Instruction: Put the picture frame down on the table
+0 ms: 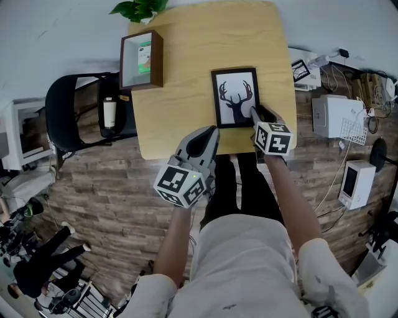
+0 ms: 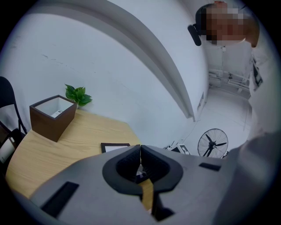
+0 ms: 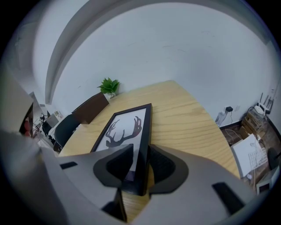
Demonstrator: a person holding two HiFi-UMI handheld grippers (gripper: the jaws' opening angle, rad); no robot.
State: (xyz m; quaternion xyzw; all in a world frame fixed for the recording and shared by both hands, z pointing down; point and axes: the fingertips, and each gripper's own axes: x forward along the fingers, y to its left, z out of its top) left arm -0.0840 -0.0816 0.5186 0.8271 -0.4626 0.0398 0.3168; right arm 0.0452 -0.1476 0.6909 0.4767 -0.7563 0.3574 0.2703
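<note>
- Left tool (image 1: 210, 131): jaws together, empty, held at the bench (image 1: 186, 68) edge, clear of the work.
- Right tool (image 1: 255, 115): clamped on the frame (image 1: 235, 96) at its near right edge. Frame looks flat on bench, so release is likely next.

Showing a dark brown square wooden box (image 1: 142, 59), open-topped and white inside, standing upright near a green leafy plant (image 1: 138, 7). Showing a black round-backed chair (image 1: 68, 112) resting on brown wood-plank flooring (image 1: 106, 186), with a white cylindrical bottle (image 1: 109, 113) just beside it. Showing a round black wire fan (image 2: 212, 143) standing by a white wall (image 2: 109, 66).
</note>
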